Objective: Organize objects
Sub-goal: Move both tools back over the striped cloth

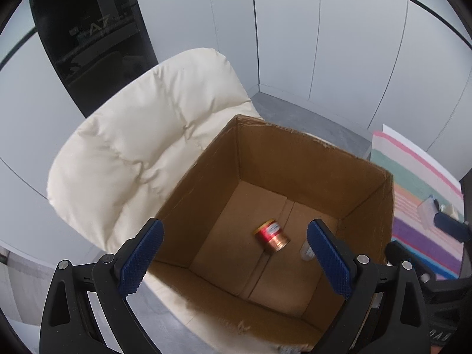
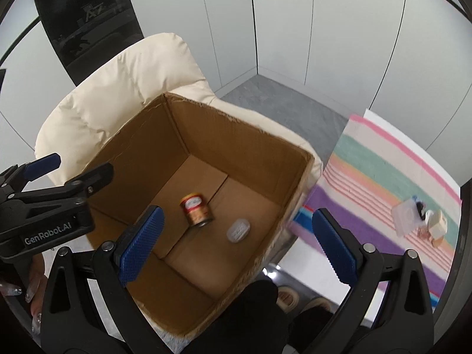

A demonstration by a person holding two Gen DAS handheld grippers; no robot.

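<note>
Left tongs [image 1: 234, 261], right tongs [image 2: 236, 243]: black frames, blue knurled pads, silver screws; white "GenRobot.AI" lettering on left unit. Hand [image 2: 32, 295]: long decorated nails. Black clothing below.

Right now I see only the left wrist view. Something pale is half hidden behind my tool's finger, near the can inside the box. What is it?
Observer: A small whitish oval container. It lies flat on the floor of the cardboard box, apart from the red-and-gold can.
Operator: Is anything outside the box to collect?
Observer: Yes. On the striped cloth there is a clear plastic case with a small tan box beside it.
Operator: Is the right tool free?
Observer: Yes. The right tool is open above the box, with nothing between its fingers.
</note>
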